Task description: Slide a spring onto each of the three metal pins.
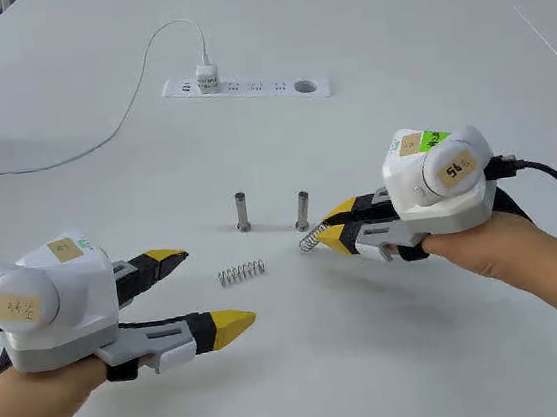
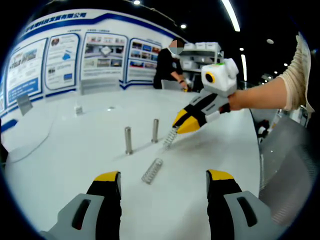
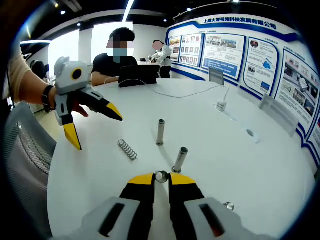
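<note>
so far no spring is seated: i count two short grey metal pins [image 1: 242, 212], both upright and bare. right tongs [image 1: 329, 227] clamped on a small steel coil spring [image 1: 308, 238]; its free end sits low, just beside the nearer pin [image 1: 302, 211], not yet over the top. second coil spring [image 1: 242, 272] lies flat on the white table [image 1: 396, 356], between the pins and my left tongs [image 1: 205, 287], which stand wide apart, near it, not touching.
</note>
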`<state>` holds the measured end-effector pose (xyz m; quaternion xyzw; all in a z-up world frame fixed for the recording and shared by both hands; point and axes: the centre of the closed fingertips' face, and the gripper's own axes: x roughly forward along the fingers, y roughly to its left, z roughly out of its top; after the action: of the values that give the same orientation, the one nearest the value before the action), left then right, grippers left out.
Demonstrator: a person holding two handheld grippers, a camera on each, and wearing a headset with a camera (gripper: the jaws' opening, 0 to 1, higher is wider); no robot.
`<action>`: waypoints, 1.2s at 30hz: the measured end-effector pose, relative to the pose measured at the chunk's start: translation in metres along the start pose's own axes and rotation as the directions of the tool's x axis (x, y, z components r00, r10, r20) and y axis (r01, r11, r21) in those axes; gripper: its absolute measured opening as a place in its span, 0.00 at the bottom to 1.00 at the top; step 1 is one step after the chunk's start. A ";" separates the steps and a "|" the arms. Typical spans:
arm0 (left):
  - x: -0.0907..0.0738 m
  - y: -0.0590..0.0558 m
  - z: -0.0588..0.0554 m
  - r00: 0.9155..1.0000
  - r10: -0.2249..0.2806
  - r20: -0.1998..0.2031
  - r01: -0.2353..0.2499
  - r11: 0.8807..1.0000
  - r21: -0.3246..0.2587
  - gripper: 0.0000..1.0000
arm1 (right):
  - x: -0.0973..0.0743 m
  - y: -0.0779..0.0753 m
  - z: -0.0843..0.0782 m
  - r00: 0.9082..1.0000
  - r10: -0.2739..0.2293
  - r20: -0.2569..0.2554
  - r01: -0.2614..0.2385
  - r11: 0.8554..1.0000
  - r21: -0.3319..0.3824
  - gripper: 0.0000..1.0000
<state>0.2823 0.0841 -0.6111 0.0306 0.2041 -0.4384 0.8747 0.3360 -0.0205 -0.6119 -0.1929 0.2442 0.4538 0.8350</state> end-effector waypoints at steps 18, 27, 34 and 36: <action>0.000 0.001 0.000 1.000 0.001 0.006 -0.001 1.000 -0.001 0.71 | -0.011 -0.004 0.026 1.000 -0.010 0.017 0.010 1.000 -0.019 0.12; -0.001 0.001 0.000 1.000 0.004 0.011 -0.004 1.000 -0.003 0.71 | -0.019 -0.009 0.051 0.998 -0.019 0.055 0.020 1.000 -0.021 0.12; -0.003 0.002 0.001 1.000 0.008 0.016 -0.008 1.000 -0.004 0.71 | -0.020 -0.016 0.065 0.997 -0.033 0.074 0.035 0.999 -0.028 0.12; -0.003 0.002 0.001 1.000 0.008 0.016 -0.008 1.000 -0.004 0.71 | -0.019 -0.017 0.068 0.996 -0.035 0.078 0.038 0.999 -0.030 0.12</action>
<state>0.2827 0.0874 -0.6096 0.0260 0.1977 -0.4347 0.8782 0.3574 -0.0051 -0.5438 -0.1926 0.2010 0.4493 0.8489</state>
